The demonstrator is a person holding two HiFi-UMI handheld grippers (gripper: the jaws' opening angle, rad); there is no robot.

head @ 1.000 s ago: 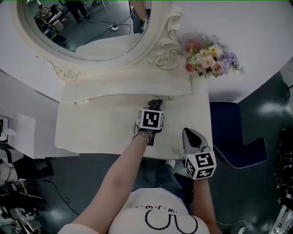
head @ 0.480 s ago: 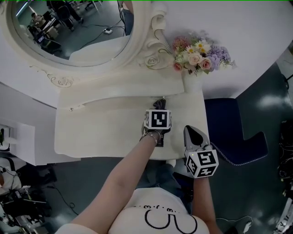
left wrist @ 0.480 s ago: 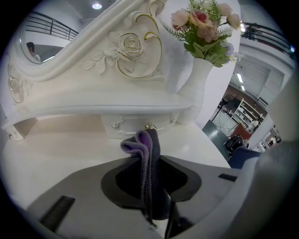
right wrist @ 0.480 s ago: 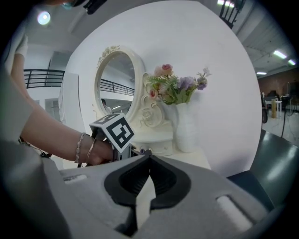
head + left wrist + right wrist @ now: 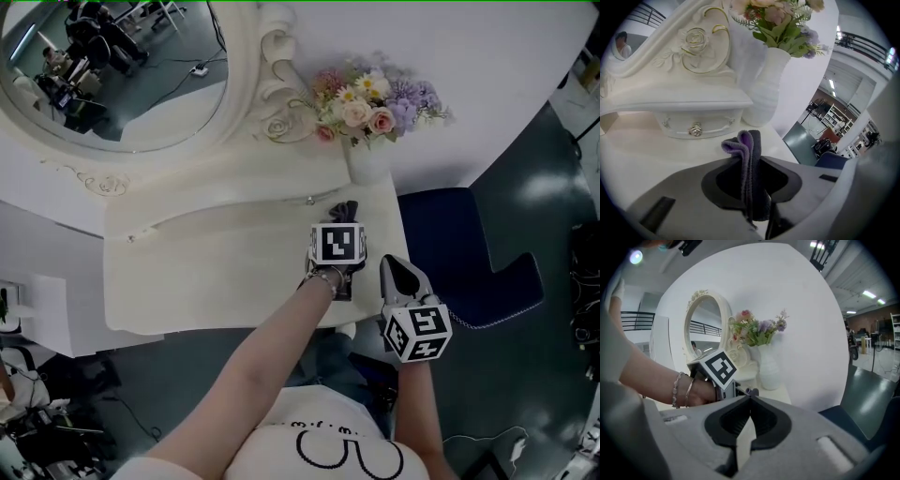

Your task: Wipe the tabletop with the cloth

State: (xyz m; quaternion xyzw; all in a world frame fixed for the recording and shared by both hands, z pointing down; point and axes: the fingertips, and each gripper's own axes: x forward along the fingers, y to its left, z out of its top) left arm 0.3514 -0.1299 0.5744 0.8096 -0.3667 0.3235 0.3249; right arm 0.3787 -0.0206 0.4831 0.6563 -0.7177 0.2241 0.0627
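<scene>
1. Far left in the head view, the oval mirror [image 5: 122,75] in its carved white frame rises behind the tabletop [image 5: 187,272]. Below it lies a wide bare stretch of white surface running to the left and front edges.
2. Moving right, the left tool [image 5: 342,217] sits low over the right part of the tabletop. Its jaws are clamped on the cloth [image 5: 345,208], a dark grey folded piece.
3. The left gripper view brings it close. The cloth [image 5: 751,173] stands upright between the left tool [image 5: 751,187] jaws, with a purple inner fold at the top.
4. Just ahead, that view shows a raised shelf with a small drawer and its metal knob [image 5: 695,130]. This leaves little room forward. The head view shows the knob only as a tiny dot.
5. To the right of the drawer stands the ribbed white vase [image 5: 764,89] with flowers [image 5: 375,98], near the tabletop's back right corner.
6. The right tool [image 5: 401,277] hangs by the front right corner, with only a narrow strip between the two tools.
7. In the right gripper view, the right tool [image 5: 749,399] has its jaw tips meeting with nothing between them. This view alone shows the bracelets [image 5: 680,390] on the left wrist.
8. Far right, a dark blue seat [image 5: 459,253] stands beside the tabletop's right edge.
</scene>
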